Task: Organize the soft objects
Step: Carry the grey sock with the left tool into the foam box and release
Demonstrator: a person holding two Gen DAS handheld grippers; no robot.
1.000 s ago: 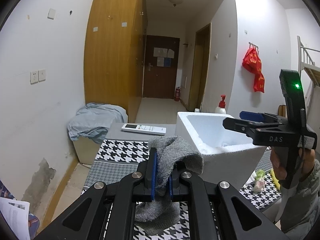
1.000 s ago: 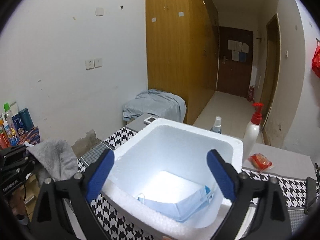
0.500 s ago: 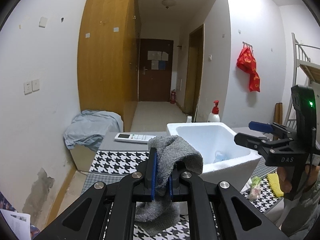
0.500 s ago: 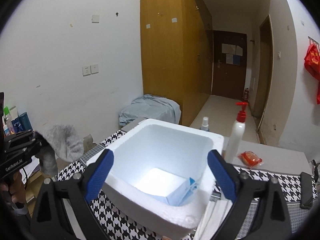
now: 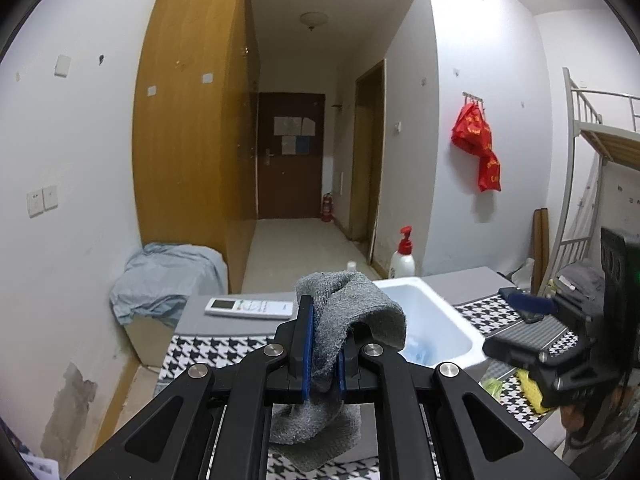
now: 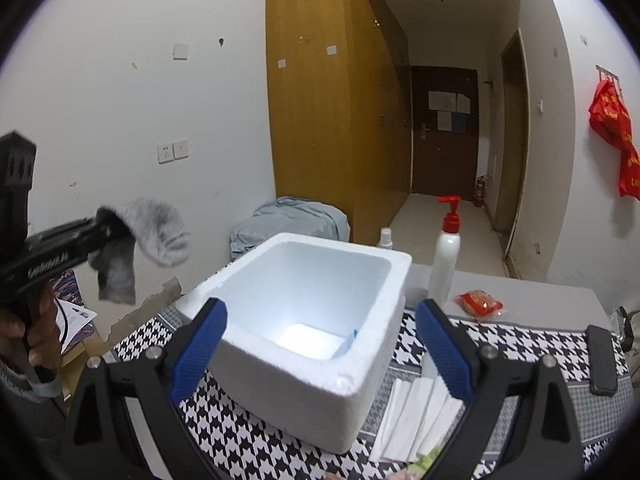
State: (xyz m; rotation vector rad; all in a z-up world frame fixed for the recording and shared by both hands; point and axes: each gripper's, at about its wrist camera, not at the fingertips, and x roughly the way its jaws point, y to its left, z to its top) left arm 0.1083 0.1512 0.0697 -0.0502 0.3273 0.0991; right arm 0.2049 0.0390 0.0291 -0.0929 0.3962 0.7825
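Grey terry sock [image 5: 344, 320] is clamped between the blue pads of the left gripper [image 5: 322, 350], its top flopping over to the right and its tail hanging below the fingers [image 5: 306, 336], held in the air to the left of the foam box [image 6: 304, 320]. The left wrist view shows only a slice of the box's inside, with something pale blue [image 5: 412, 350] low in it; the right wrist view looks straight down into it and shows a blue edge [image 6: 350, 338] against the right wall. That view alone shows the left gripper from the side, tilted a little downward, with a hand [image 6: 24, 336] gripping its handle. The right gripper [image 6: 320, 352] hangs over the box's near rim, fingers [image 6: 200, 344] wide apart and holding nothing. White folded sheets [image 6: 416, 420] lie on the checked worktop [image 6: 520, 344] beside the box.
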